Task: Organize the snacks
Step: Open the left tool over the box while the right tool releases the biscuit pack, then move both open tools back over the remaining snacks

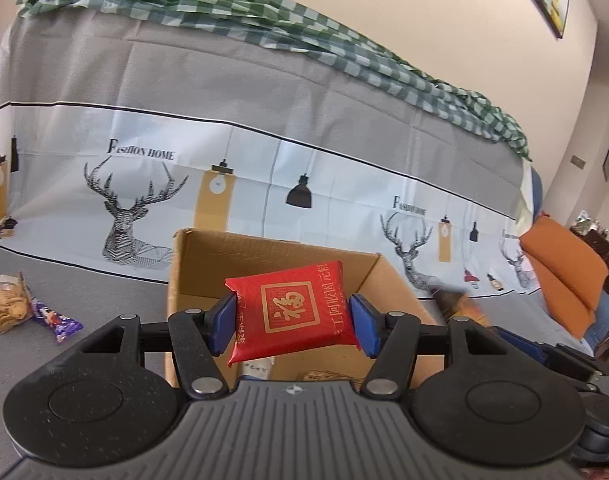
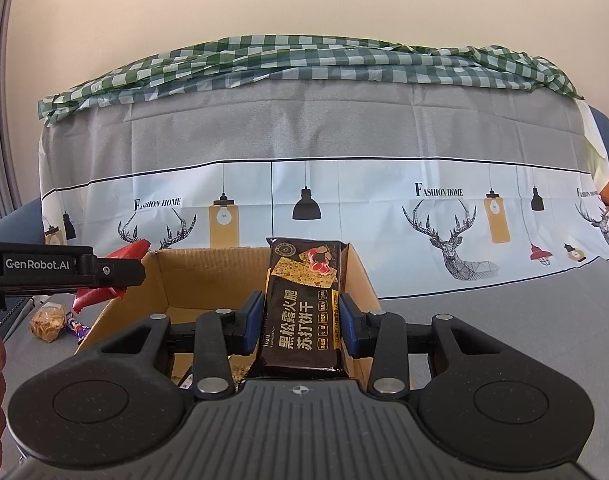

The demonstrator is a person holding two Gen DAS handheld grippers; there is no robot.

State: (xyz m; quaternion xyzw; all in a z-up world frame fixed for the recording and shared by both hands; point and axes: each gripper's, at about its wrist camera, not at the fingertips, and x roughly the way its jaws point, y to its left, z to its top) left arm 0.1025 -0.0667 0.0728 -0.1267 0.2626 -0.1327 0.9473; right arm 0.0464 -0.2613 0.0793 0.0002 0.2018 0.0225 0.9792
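The flat red foil snack packet with a gold square emblem is hanging above the open brown cardboard box, and the left claw is clenching it by its two short edges, one blue pad at 9 o'clock and one at 3 o'clock of the packet. It is looking light and puffy, a sealed pillow of film that is bulging a little between the pads; I judge it soft and slippery, with something crushable inside, so a hold across the crimped ends seems safer than a squeeze on the belly.

The long dark brown cracker packet with gold lettering is standing upright in the right claw, which is grasping it on its long sides, over the same cardboard box. That one is looking stiffer, a stacked block of biscuits under glossy wrap; I would judge it brittle, so firm but gentle pressure on the flat sides is suiting it.

In the right wrist view the left claw's black arm is reaching in at 9 o'clock, with the red packet showing behind it.

Counting: two held packets, one in each claw; one box, with a few wrappers lying in its bottom, too hidden to count. On the grey surface, at 9 o'clock of the box, one clear bag of golden biscuits and one small purple wrapped sweet are lying just beside each other. An orange cushion is sitting at 3 o'clock.
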